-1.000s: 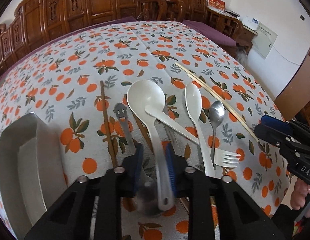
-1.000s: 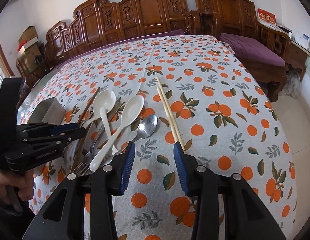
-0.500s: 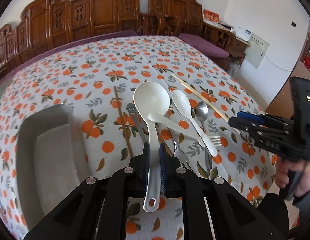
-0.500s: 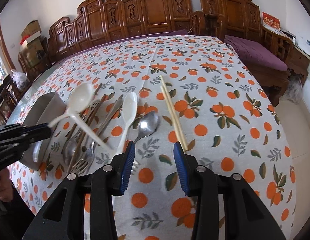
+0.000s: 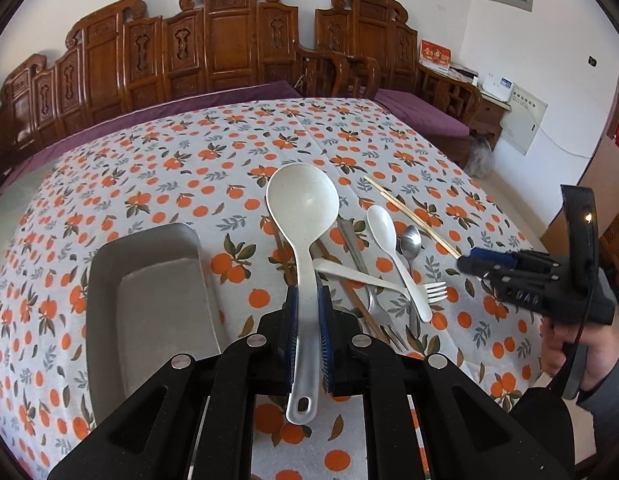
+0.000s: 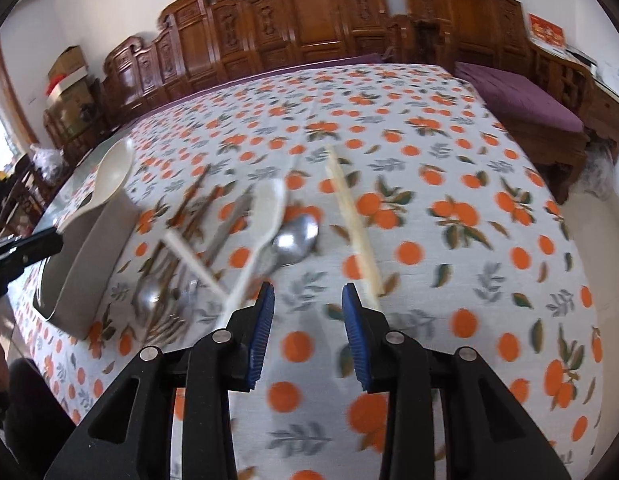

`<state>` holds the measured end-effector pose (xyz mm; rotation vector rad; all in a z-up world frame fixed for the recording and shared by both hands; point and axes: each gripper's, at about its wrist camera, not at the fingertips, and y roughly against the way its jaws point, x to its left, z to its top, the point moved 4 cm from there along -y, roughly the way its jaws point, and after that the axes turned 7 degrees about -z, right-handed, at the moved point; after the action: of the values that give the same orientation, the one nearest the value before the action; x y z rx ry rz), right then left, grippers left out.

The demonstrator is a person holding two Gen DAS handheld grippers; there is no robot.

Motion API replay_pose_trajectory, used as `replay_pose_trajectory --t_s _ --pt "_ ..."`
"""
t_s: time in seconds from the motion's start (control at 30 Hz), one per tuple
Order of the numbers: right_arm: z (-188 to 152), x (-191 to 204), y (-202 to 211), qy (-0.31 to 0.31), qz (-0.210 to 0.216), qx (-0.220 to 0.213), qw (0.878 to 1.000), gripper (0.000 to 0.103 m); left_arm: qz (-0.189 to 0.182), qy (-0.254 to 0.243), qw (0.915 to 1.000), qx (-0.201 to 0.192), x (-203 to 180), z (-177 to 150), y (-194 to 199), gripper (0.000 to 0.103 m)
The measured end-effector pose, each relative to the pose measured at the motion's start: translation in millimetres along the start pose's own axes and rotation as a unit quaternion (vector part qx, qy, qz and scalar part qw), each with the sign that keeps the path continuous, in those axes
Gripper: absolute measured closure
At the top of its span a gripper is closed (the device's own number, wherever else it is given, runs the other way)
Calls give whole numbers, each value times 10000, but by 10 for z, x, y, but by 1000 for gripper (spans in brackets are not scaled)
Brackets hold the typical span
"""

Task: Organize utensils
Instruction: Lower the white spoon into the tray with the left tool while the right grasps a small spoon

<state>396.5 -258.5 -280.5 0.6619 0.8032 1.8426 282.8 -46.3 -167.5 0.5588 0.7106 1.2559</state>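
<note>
A: The left tongs [image 5: 307,322] pinch the handle of the big white ladle [image 5: 302,216], pads tight on both sides. The bowl points away toward the upper middle of the left wrist frame, and the looped end of the handle hangs back past the pads.

B: And the metal tray [image 5: 149,304]?

A: Left of the ladle in that frame, just beside it. Its long side runs roughly the same way as the ladle's handle. So I judge the coming move is a short sideways carry, no turning needed.

B: What about the right tongs [image 6: 307,320]?

A: Their jaws are closing with nothing between them, above bare tablecloth. The pale chopsticks [image 6: 351,224] lie just right of the gap in the right wrist frame, their near end by the right pad, running away up the frame.

B: The rest?

A: A small white spoon [image 5: 389,248], a metal spoon [image 5: 410,240] and a fork [image 5: 429,292] stay heaped on the tabletop [image 5: 229,152], right of the ladle, nearer the right tongs.
</note>
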Motion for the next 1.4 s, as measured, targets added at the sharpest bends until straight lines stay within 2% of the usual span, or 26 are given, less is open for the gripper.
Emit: replay_pose_trajectory --t_s 0.27,0.4,0.77,0.87,0.9,0.97,1.1,1.4 --pt "27 435 -75 54 431 -15 9991 71 4 -35 9999 -110 -25 -122 198 94" --pt "83 572 -250 125 256 73 9996 77 -14 -7 9999 -155 1 -159 295 94" --pt "226 647 -663 473 -524 506 9962 77 14 106 9995 -285 168 -223 528 94" --pt "243 632 -690 490 -615 538 9954 80 24 153 9994 -320 212 -236 569 94" --pt "248 637 -693 506 -649 553 9951 88 35 158 9993 -326 215 -237 577 94" --pt "243 649 -697 565 -708 568 9943 94 55 174 9993 -336 256 -250 595 94" --pt "241 677 -647 558 -622 566 9949 95 129 219 9991 -340 346 -274 627 94" --pt "288 1026 -225 762 -294 175 9965 95 474 399 9980 -128 769 -370 524 94"
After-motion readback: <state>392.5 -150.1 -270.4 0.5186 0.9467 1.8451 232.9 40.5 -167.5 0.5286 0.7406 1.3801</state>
